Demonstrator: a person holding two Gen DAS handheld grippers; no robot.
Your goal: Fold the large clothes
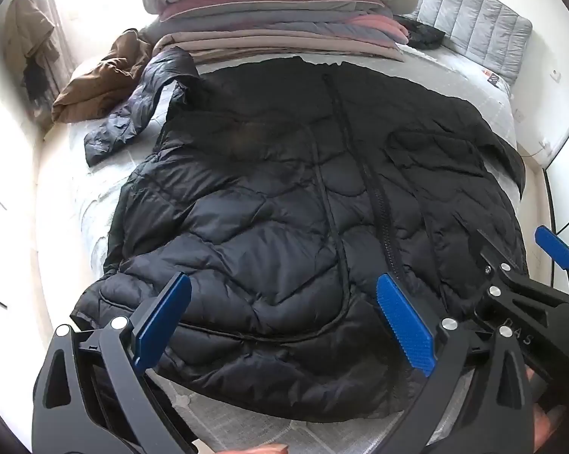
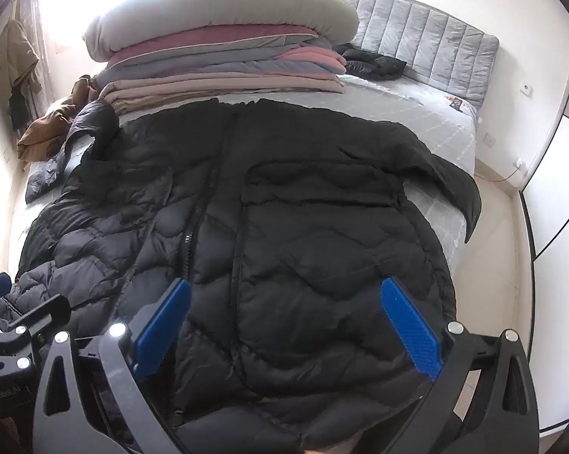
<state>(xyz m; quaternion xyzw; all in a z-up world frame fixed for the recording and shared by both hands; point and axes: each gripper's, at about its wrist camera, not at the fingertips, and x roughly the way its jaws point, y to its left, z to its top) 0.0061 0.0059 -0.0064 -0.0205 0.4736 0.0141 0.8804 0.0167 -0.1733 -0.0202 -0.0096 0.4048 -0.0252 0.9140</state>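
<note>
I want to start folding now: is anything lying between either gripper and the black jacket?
Nothing visible. The left gripper and right gripper hover, jaws open, directly over the black jacket.

The jacket lies spread on the bed. At 12 o'clock behind it sits a stack of folded bedding; at 10 o'clock, a crumpled garment.
</note>
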